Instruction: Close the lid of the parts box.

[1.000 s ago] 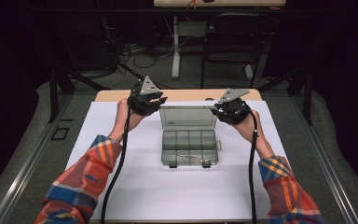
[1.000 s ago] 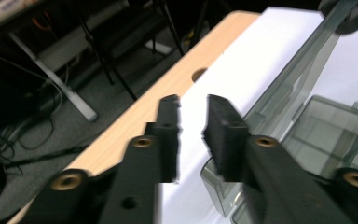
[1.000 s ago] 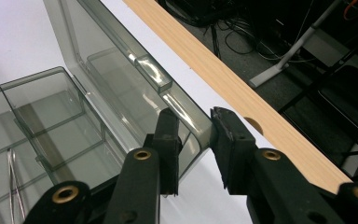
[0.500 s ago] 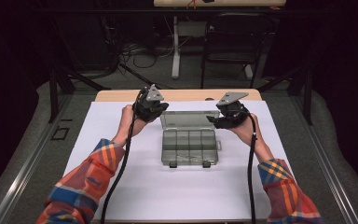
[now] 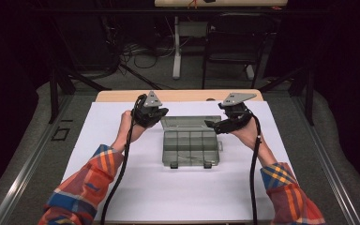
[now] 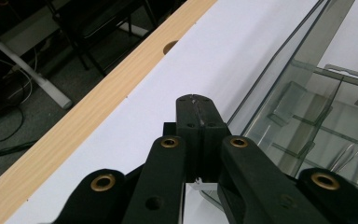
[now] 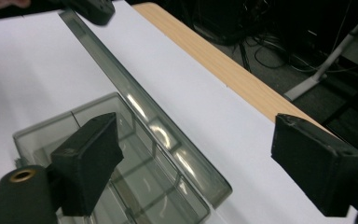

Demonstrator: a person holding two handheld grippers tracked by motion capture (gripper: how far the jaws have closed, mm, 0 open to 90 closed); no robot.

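A clear plastic compartment box lies on the white sheet with its lid swung open toward the far side. My left gripper is at the lid's left end. In the left gripper view its jaws are pressed together, and the lid's edge runs along their right side. Whether they pinch the lid I cannot tell. My right gripper is at the lid's right end. Its jaws have just been opening and now stand wide, straddling the lid's corner without touching it.
The white sheet covers most of the wooden table, whose bare far edge has a small hole in it. Beyond the table are a dark chair, desk legs and cables on the floor.
The right gripper's jaws have spread apart at the lid's right end. Both hands have drifted slightly toward the box.
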